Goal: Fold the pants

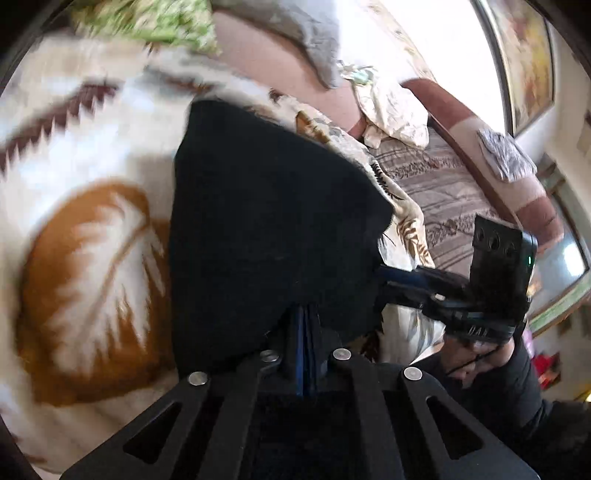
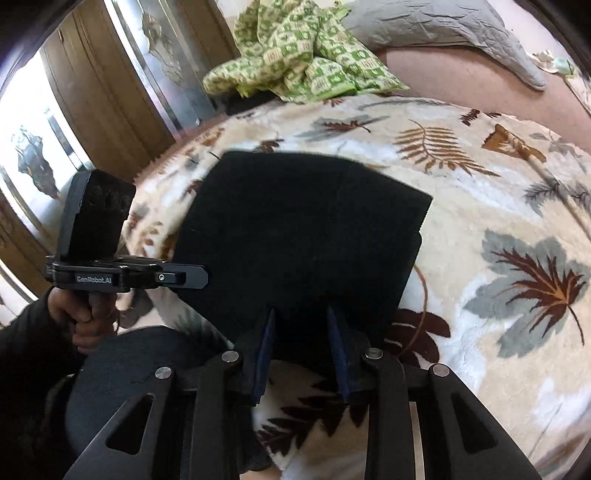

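Tightly pinched, the left gripper [image 1: 304, 325] clamps the near edge of the pants [image 2: 303, 229]; the right gripper [image 2: 301, 325] has its jaws apart, straddling that edge. Folded black, the pants lie on a leaf-print blanket [image 2: 498, 206]. Beyond the blanket sit a green cloth [image 2: 295, 55] and a grey pillow [image 2: 443, 26].

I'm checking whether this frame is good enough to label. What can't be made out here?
- Left tool tips: left wrist view, buried under the black pants, so the grip itself is hidden.
- Pants' folds and layers: both views, the cloth is too dark to read.
- Blanket pattern: left wrist view, blurred by motion.
- Pants' near edge: right wrist view, covered by the right tool.
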`<state>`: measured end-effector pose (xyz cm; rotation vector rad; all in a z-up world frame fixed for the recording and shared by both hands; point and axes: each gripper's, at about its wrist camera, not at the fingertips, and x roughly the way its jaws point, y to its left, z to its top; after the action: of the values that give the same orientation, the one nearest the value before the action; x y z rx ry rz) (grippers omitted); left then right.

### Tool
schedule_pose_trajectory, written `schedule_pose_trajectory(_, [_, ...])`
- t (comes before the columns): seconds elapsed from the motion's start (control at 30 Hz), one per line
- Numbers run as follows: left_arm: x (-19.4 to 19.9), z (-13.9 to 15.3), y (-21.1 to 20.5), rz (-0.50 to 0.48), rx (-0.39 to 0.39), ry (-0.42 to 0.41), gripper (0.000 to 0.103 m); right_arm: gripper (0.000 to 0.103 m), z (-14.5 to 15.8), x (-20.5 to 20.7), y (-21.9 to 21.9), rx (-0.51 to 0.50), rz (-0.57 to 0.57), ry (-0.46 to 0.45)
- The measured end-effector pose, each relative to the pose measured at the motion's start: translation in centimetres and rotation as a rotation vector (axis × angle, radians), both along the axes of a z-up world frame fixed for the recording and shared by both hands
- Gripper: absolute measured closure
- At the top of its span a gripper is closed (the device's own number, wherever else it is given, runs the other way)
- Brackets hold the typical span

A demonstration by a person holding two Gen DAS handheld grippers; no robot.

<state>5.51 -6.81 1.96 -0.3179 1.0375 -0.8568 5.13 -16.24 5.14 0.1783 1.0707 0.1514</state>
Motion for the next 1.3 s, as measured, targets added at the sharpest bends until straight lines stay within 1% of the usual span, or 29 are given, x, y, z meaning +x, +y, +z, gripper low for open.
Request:
schedule_pose_trajectory(0.03, [0.0, 1.0, 0.2, 0.003, -0.005, -0.033, 0.099, 0.073, 0.7, 0.0, -0.1, 0.013, -0.006, -0.024])
schedule_pose_trajectory(0.07, [0.0, 2.4, 0.6, 0.011, -0.024, -0.074, 0.098, 0.070, 1.8, 0.0, -0.6, 0.023, -0.022, -0.080])
schedule_pose_trajectory(0.13, [0.9, 4.8, 1.0, 0.056, -0.050, -0.157, 0.096, 0.070, 3.2, 0.3, -1.3, 0.003, -0.073, -0.165])
schedule_pose_trajectory(0.17, [1.7, 5.5, 0.9, 0.081, -0.054, -0.180, 0.096, 0.070, 3.5, 0.8, -1.6, -0.017, -0.096, -0.190])
schedule_pose_trajectory(0.23, [3.3, 5.8, 0.1, 0.110, -0.069, -0.180, 0.096, 0.070, 3.4, 2.2, -1.8, -0.053, -0.124, -0.222])
schedule_pose_trajectory(0.27, [4.3, 5.3, -0.6, 0.124, -0.050, -0.164, 0.096, 0.071, 3.1, 2.8, -1.9, -0.058, -0.126, -0.223])
schedule_pose_trajectory(0.33, [6.3, 3.0, -2.2, 0.152, 0.009, -0.100, 0.097, 0.072, 1.9, 4.3, -1.7, -0.066, -0.120, -0.201])
schedule_pose_trajectory(0.4, [7.9, 0.2, -3.7, 0.181, 0.105, -0.026, 0.100, 0.073, 0.0, 5.4, -1.5, -0.117, -0.125, -0.126])
schedule_pose_trajectory(0.43, [8.5, -1.0, -4.0, 0.196, 0.115, 0.000, 0.099, 0.073, -1.6, 6.2, -1.8, -0.143, -0.137, -0.058])
schedule_pose_trajectory(0.47, [8.9, -1.1, -4.3, 0.206, 0.097, -0.002, 0.099, 0.072, -2.7, 6.3, -2.4, -0.130, -0.161, -0.045])
schedule_pose_trajectory(0.5, [9.2, -1.3, -4.5, 0.218, 0.086, 0.006, 0.098, 0.072, -3.0, 6.0, -2.8, -0.101, -0.180, -0.060])
schedule_pose_trajectory(0.53, [9.3, -1.3, -4.7, 0.227, 0.078, 0.016, 0.098, 0.071, -3.1, 6.2, -3.1, -0.081, -0.190, -0.054])
schedule_pose_trajectory(0.67, [9.2, -1.3, -5.5, 0.241, 0.108, -0.005, 0.098, 0.069, -3.1, 6.0, -3.1, -0.070, -0.193, -0.054])
schedule_pose_trajectory(0.87, [6.9, -0.4, -3.6, 0.254, 0.125, -0.039, 0.098, 0.068, -2.9, 5.3, -2.5, -0.100, -0.189, -0.082])
schedule_pose_trajectory(1.3, [6.5, -0.4, -3.7, 0.251, 0.145, -0.070, 0.098, 0.068, -3.1, 5.2, -2.7, -0.094, -0.194, -0.086])
